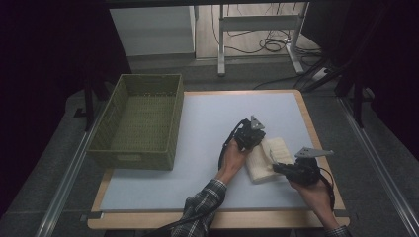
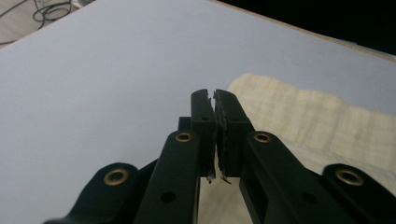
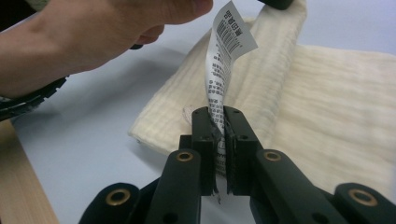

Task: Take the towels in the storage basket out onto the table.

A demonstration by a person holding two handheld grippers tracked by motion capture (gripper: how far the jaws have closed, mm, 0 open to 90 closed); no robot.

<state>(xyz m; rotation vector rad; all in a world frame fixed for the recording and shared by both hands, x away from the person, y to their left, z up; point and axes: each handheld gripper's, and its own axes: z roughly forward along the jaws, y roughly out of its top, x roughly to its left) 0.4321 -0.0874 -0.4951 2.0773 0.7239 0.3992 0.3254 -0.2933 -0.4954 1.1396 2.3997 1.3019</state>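
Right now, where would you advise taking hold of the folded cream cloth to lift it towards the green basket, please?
Probably by the thick folded edge of the cream cloth, from its near side. The right gripper pinches only the printed label, which looks too flimsy to carry it. The left gripper is shut beside the cloth. The green basket sits to the left.

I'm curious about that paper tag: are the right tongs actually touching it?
Touching. In the right gripper view the right tongs are shut on the printed label of the cream cloth; the label runs down between the two black jaws with no gap.
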